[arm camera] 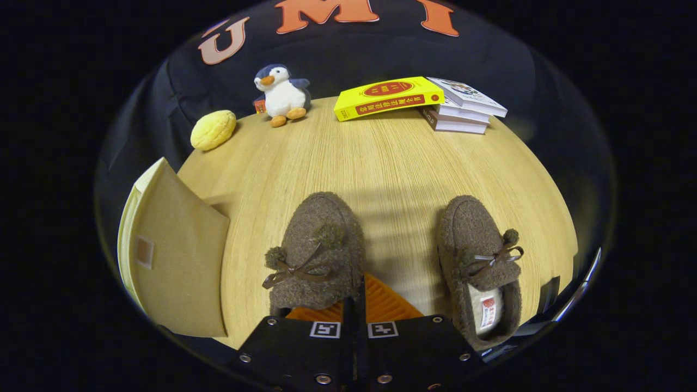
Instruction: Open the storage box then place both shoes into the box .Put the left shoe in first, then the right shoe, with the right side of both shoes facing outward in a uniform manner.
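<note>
Closest to us is the tool (356,305). Its two fingers stand together, with only a thin dark line between them, and we see nothing held between them. They touch or almost touch the heel end of the left-hand shoe (318,253); whether they press on it we cannot tell.

This shoe lies just ahead of the tool and a little to the left. Its long axis runs away from us, heel near and toe far, with the small bow on top. The second shoe (479,267) lies to the right of the tool, parallel to the first and well apart from it, and its opening with the label faces us. The first shoe is clearly the nearer one for the tool.

To the left, the storage box (174,256) stands on the desk (392,163); we see a flat beige face, and we cannot make out whether this is the lid or a wall, so open or closed stays uncertain. Its lower part is cut off.

Farther away stand a yellow bun (213,129), a penguin toy (281,95) and a stack of books (425,103).
</note>
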### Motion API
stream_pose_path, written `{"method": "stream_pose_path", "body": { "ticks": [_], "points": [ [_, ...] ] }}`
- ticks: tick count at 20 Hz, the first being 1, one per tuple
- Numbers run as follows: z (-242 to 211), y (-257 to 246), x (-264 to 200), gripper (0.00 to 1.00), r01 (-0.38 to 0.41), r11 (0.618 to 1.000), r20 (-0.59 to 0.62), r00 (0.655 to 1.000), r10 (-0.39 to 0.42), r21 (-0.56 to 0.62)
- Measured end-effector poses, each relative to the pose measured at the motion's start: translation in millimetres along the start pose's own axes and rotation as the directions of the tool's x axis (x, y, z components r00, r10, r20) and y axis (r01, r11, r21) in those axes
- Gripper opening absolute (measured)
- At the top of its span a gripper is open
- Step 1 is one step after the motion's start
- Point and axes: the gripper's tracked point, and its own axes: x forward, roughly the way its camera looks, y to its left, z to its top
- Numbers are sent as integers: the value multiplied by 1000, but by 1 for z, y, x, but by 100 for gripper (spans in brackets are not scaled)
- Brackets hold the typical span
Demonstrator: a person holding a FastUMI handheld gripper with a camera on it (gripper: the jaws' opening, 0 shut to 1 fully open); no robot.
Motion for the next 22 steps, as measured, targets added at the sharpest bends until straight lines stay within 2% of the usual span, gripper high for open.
{"method": "stream_pose_path", "body": {
  "ticks": [11, 17, 22],
  "points": [
    [59, 95, -101, 4, -90, 995, 132, 987, 95, -43],
    [70, 177, -115, 4, -187, 975, 116, 973, 201, -119],
    [56, 242, -106, 4, -251, 953, 39, 965, 260, -168]
  ]
}}
